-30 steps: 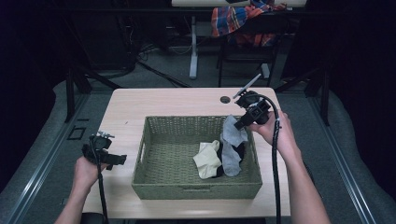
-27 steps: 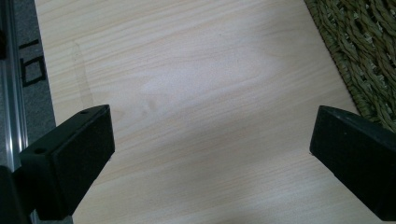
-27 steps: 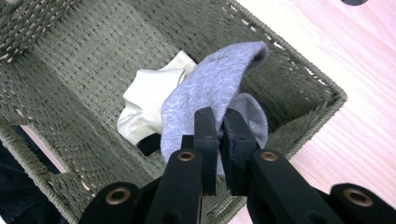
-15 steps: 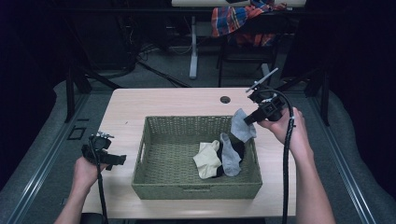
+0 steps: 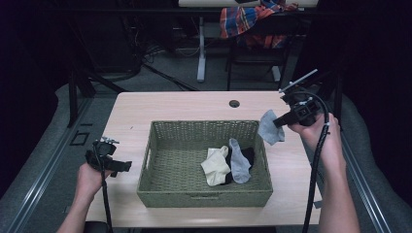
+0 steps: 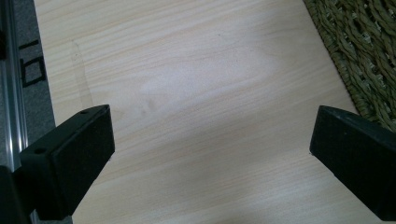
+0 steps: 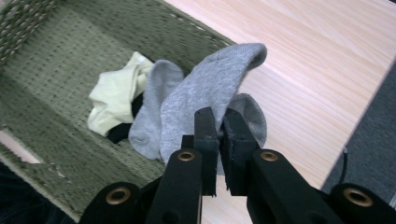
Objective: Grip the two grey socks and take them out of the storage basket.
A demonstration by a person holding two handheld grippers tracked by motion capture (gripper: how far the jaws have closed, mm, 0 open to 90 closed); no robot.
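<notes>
A woven green basket [image 5: 160,187] sits mid-table and holds a cream sock [image 5: 215,165], a grey sock [image 5: 239,161] and a black one [image 5: 249,154] under them. My right gripper [image 5: 278,121] is shut on another grey sock [image 5: 270,127], which hangs above the table just right of the basket's far right corner. In the right gripper view this sock [image 7: 205,91] droops from the closed jaws, with the basket [image 7: 56,98] behind. My left gripper [image 5: 121,166] hovers open over bare table left of the basket, nothing between its fingers [image 6: 70,158].
The wooden table [image 5: 175,104] has a round cable hole [image 5: 234,103] near its far edge. A plaid cloth [image 5: 252,19] lies on a chair beyond the table. The basket's edge [image 6: 359,60] runs along the right of the left gripper view.
My right gripper has lifted the grey sock out of the basket and carried it right, past the rim. The left gripper has stayed put.
</notes>
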